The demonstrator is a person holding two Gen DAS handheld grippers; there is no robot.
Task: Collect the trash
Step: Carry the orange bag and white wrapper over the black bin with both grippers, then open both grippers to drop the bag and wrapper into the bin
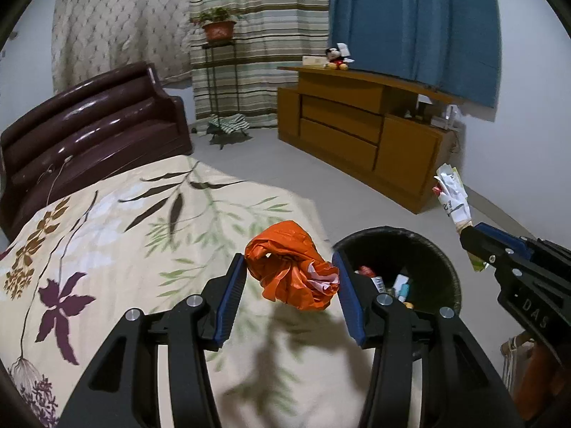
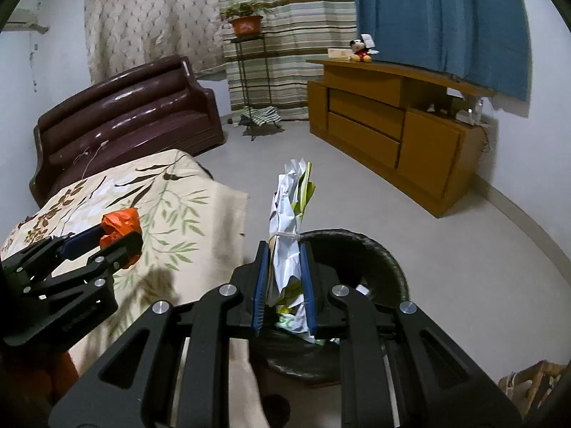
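Observation:
My left gripper is shut on a crumpled orange plastic bag and holds it above the floral bed cover, just left of the black trash bin. The bin holds several bits of trash. My right gripper is shut on a bundle of white and green paper wrappers, tied with string, and holds it upright over the near rim of the bin. The left gripper with the orange bag shows at left in the right wrist view. The right gripper with the wrappers shows at right in the left wrist view.
The bed with the floral cover fills the left. A dark brown sofa stands behind it. A wooden cabinet with a Mickey Mouse toy lines the far wall. A plant stand is by the curtains. Grey floor lies between.

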